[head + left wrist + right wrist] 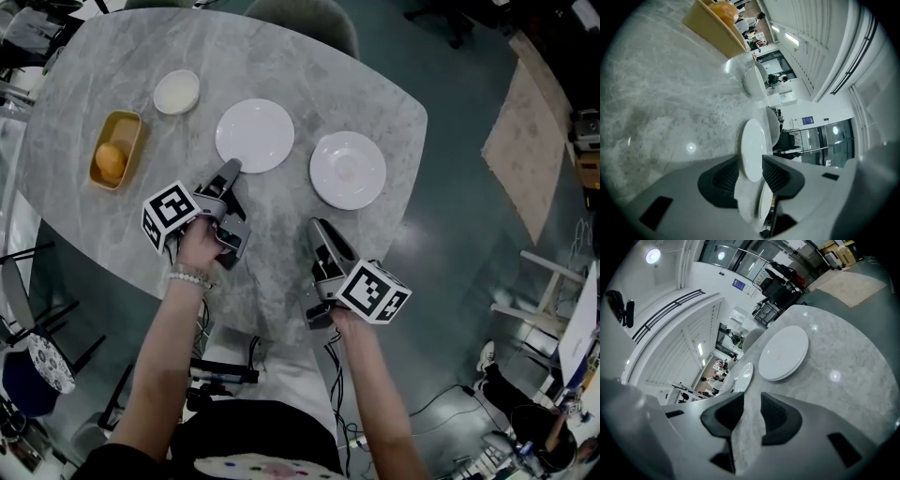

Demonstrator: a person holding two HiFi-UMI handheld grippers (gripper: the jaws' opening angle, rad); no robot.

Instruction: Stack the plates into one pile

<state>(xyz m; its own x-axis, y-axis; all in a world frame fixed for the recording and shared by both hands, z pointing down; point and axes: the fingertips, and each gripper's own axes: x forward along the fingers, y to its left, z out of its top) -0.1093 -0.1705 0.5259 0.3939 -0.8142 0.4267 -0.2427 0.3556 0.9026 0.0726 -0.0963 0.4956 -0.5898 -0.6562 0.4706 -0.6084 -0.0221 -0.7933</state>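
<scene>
Two white plates lie flat and apart on the grey marble table (84,84): the left plate (255,135) and the right plate (348,170). My left gripper (231,174) is rolled on its side at the left plate's near rim. In the left gripper view that plate (752,140) has its rim between the spread fingers of the gripper (751,164), and the pads do not visibly press on it. My right gripper (317,228) hovers open and empty over the table, short of the right plate (783,352). The left plate (743,376) shows beyond it.
A small white saucer (176,92) sits at the table's far left. A yellow tray (116,148) holding an orange (111,160) lies left of my left gripper. The table's rounded edge runs close behind both grippers and to the right of the right plate.
</scene>
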